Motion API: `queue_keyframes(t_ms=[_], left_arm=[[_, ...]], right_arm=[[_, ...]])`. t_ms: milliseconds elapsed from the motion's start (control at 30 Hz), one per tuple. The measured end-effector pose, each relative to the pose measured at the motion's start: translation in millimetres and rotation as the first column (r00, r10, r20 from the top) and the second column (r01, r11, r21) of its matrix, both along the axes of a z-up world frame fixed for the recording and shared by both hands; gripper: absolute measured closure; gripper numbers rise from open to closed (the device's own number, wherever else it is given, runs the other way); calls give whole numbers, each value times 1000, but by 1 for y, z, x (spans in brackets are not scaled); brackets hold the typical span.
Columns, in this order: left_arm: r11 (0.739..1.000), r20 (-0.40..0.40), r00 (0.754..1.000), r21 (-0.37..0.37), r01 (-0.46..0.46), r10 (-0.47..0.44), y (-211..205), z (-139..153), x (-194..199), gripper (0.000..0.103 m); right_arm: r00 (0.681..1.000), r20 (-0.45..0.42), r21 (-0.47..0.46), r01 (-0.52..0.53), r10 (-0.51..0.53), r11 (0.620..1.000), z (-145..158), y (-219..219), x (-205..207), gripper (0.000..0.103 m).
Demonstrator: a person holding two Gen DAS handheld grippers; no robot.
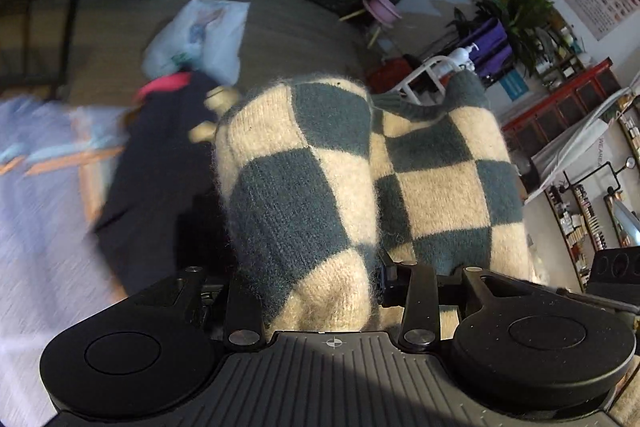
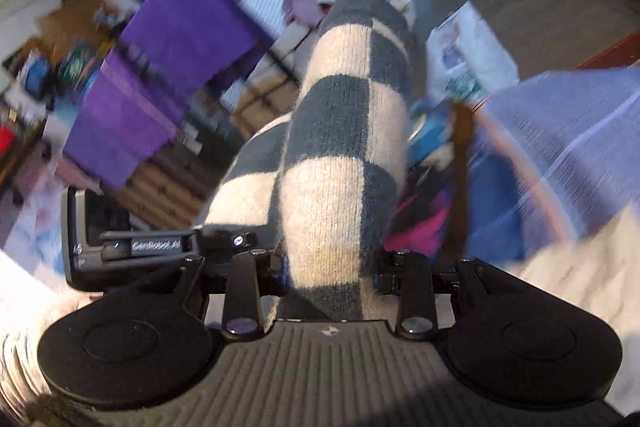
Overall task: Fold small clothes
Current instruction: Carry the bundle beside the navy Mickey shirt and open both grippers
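Note:
A fuzzy knit garment checked in cream and dark grey-green [image 1: 320, 187] fills the middle of the left wrist view, bunched and lifted off the surface. My left gripper [image 1: 320, 291] is shut on it; the cloth covers both fingers. The same checked garment [image 2: 344, 155] runs up the middle of the right wrist view. My right gripper [image 2: 332, 279] is shut on it, fingers hidden under the knit. The other gripper's body [image 2: 120, 243] shows at the left of that view.
A lilac-blue sheet [image 1: 44, 211] lies on the left, with a dark navy garment with pink trim [image 1: 160, 163] and a white plastic bag [image 1: 200, 35] beyond. A purple towel [image 2: 160, 67] hangs at the left. Shelves and a plant [image 1: 520, 11] stand at the right.

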State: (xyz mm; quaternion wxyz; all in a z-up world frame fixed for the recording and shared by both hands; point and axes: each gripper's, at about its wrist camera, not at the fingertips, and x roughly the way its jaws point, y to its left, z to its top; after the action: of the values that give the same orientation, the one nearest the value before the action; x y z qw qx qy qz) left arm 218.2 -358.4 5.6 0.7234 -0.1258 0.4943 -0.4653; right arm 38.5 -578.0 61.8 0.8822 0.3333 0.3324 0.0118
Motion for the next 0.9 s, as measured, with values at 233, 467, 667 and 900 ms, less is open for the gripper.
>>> queue_keyframes(t_ms=[233, 467, 667, 900], left_arm=[[999, -36, 999, -4, 32, -33, -121, -13, 15, 9], [992, -48, 999, 129, 1, 5, -197, -58, -3, 1], [968, 254, 966, 252, -9, -57, -179, -37, -23, 0], [936, 390, 910, 352, -8, -138, -129, 7, -55, 0]], right_arm=[[995, -43, 26, 96, -95, 995, -6, -135, 9, 64], [944, -211, -1, 261, -255, 965, -51, -211, -13, 60], [894, -171, -22, 416, -414, 909, -67, -199, -30, 39], [823, -85, -373, 496, -562, 784, -21, -134, -46, 27]])
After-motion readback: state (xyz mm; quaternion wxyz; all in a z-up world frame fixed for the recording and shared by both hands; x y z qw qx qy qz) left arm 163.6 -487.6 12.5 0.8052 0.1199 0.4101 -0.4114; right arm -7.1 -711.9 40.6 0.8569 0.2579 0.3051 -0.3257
